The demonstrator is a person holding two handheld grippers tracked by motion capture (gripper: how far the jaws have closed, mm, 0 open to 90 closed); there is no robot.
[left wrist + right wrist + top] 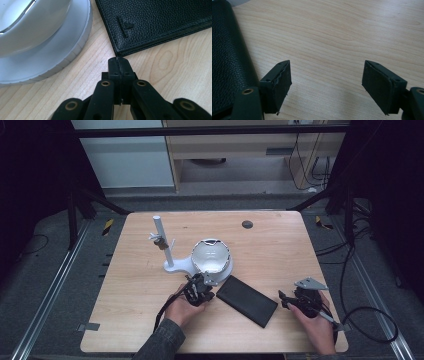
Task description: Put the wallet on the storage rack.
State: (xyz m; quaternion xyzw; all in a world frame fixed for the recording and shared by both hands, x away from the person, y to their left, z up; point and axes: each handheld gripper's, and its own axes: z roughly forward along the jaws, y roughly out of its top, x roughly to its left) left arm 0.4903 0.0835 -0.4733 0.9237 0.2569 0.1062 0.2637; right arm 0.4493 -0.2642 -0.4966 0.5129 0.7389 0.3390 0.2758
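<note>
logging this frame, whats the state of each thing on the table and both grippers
left gripper: shut, empty, tips at a wallet corner
right gripper: open, empty, beside the wallet
black leather wallet: closed, lying flat on the table
round white lamp head: lowered onto the table, face up, whether lit cannot be told
white lamp post: upright on its base
wooden table: bare at the right side

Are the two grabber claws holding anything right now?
No. The left gripper is shut on nothing, its tips just short of the black wallet's corner. The right gripper is open over bare table.
</note>
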